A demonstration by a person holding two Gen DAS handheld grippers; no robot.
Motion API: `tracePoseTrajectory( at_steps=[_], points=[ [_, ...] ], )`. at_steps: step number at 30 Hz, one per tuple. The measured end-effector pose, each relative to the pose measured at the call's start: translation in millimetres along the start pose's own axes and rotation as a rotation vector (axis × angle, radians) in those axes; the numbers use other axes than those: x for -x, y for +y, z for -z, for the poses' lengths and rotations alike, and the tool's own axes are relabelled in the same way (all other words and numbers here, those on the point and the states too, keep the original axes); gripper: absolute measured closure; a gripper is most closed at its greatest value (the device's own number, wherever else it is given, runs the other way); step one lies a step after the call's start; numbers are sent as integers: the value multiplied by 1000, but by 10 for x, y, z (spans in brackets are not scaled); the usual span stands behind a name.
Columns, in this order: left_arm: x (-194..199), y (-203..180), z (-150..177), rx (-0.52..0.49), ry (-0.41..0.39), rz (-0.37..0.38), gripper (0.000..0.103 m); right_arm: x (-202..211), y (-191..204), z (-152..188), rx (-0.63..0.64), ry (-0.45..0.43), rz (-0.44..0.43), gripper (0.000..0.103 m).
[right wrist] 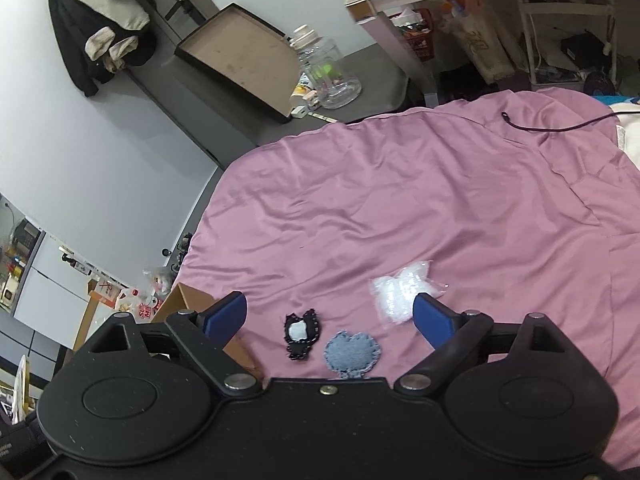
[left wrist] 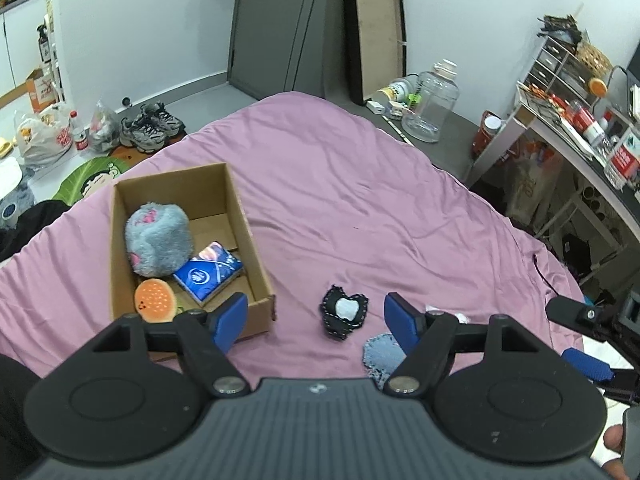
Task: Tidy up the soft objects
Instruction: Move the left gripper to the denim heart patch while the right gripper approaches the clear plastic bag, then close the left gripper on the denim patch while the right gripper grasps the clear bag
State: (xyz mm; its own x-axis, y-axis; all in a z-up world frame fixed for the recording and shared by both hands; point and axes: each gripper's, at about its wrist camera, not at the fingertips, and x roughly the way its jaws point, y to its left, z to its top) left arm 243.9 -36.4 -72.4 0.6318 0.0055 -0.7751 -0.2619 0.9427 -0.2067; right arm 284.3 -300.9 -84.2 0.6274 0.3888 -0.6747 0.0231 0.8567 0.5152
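A cardboard box (left wrist: 248, 240) lies on the pink bedsheet (left wrist: 340, 200) at the left. It holds a grey plush (left wrist: 158, 238), a blue tissue pack (left wrist: 208, 272) and an orange burger toy (left wrist: 156, 302). A black fabric patch (left wrist: 344, 312) and a denim patch (left wrist: 380, 354) lie on the sheet. My left gripper (left wrist: 316, 320) is open and empty above the black patch. My right gripper (right wrist: 330, 320) is open and empty above the black patch (right wrist: 300, 334), the denim patch (right wrist: 352, 354) and a clear sparkly star pouch (right wrist: 400, 292). The box corner (right wrist: 192, 304) shows at its left.
A large clear jar (left wrist: 432, 100) and a leaning framed board (left wrist: 376, 36) stand on the grey ledge beyond the bed. A cluttered desk (left wrist: 580, 128) is at the right. Shoes (left wrist: 150, 126) and bags lie on the floor. A black cord (right wrist: 552, 126) lies on the sheet.
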Motion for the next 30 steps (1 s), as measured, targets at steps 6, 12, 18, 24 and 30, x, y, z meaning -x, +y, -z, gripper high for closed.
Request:
tracePoseTrajectory(
  at_steps=[6, 12, 18, 24, 30],
  points=[
    [-121, -264, 92, -31, 12, -10, 29, -59, -232, -1, -31, 6, -37, 13],
    [-304, -496, 207, -77, 21, -28, 29, -209, -523, 46, -79, 31, -39, 13],
    [-610, -721, 310, -105, 70, -24, 29, -422, -703, 44, -91, 66, -37, 13],
    [-906, -845, 368, -126, 113, -40, 29, -700, -888, 0, -112, 117, -27, 13],
    [-1170, -870, 390, -100, 138, -59, 29, -898, -1018, -40, -142, 144, -13, 13]
  ],
)
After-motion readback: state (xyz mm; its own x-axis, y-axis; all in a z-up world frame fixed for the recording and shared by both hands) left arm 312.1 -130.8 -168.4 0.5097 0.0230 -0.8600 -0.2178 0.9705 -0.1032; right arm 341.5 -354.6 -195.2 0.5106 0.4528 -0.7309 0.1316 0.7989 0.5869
